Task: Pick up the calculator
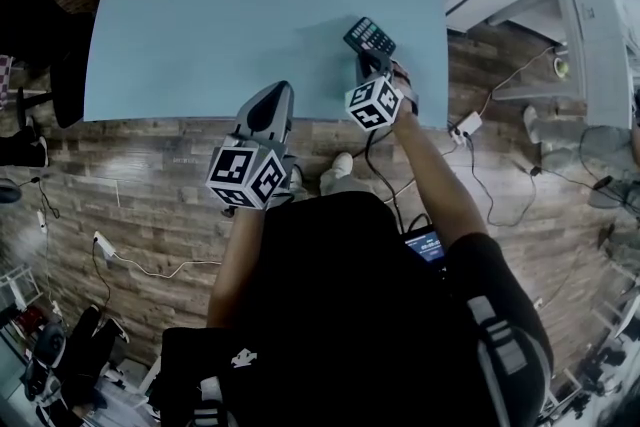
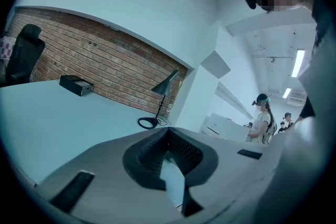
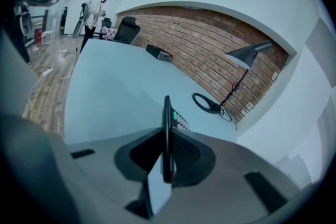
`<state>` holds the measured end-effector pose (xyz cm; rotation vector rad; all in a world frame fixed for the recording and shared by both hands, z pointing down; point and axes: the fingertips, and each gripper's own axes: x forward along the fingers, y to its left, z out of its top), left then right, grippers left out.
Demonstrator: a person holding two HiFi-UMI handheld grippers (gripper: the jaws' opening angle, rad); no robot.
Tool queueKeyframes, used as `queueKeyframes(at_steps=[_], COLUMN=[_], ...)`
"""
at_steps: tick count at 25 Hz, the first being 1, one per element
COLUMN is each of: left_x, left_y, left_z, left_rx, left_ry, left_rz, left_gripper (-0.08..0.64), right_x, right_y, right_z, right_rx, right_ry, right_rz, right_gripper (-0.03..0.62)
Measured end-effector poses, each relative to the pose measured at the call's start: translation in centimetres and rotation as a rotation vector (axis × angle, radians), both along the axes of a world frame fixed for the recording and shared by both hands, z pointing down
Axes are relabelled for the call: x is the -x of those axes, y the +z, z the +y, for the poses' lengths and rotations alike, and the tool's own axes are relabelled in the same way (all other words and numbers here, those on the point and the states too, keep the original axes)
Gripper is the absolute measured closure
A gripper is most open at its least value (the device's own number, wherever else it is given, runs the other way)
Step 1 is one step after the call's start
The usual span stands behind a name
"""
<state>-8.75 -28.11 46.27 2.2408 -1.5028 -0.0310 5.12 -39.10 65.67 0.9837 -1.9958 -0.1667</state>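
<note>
- calculator point(image 3: 167, 128) between the fingers: dark plastic, matt I'd say
- right gripper point(image 3: 167, 150) pads point(image 3: 185, 153) either side of it: dark, finely ribbed; shell is smooth matt grey plastic
- table point(image 3: 115, 92) beyond the fingertips: smooth matt top
- brick wall point(image 3: 199, 44) behind: rough

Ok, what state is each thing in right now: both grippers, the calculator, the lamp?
Right gripper: shut on the calculator.
Calculator: clamped edge-on between the right jaws.
Left gripper: shut, nothing between its jaws.
Desk lamp: upright on the table, no glow showing.
</note>
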Motion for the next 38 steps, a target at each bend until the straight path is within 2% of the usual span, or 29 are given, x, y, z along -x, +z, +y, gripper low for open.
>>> queueKeyframes(at_steps=[10,21,38], left_x=[0.1,1.5,3.9], left_y=[-0.3,-0.6,-1.7], left_z=[-0.2,-0.1,0.4], left_rx=[-0.013,-0.028,-0.057], left_ry=[0.012,0.035,0.107], left_rz=[0.013,0.038,0.095], left_gripper=[0.552,0.552,0.552], right_x=[1.8,3.9,6.1], right_y=[-5.0,-13.0,-23.9], right_z=[-0.2,-0.1,3.7], right_rx=[-0.013,-0.077,-0.222], right_ry=[0.071,0.140,0.196], right_rz=[-0.231,-0.484,-0.692], right_gripper=[0.545,0.545,0.544])
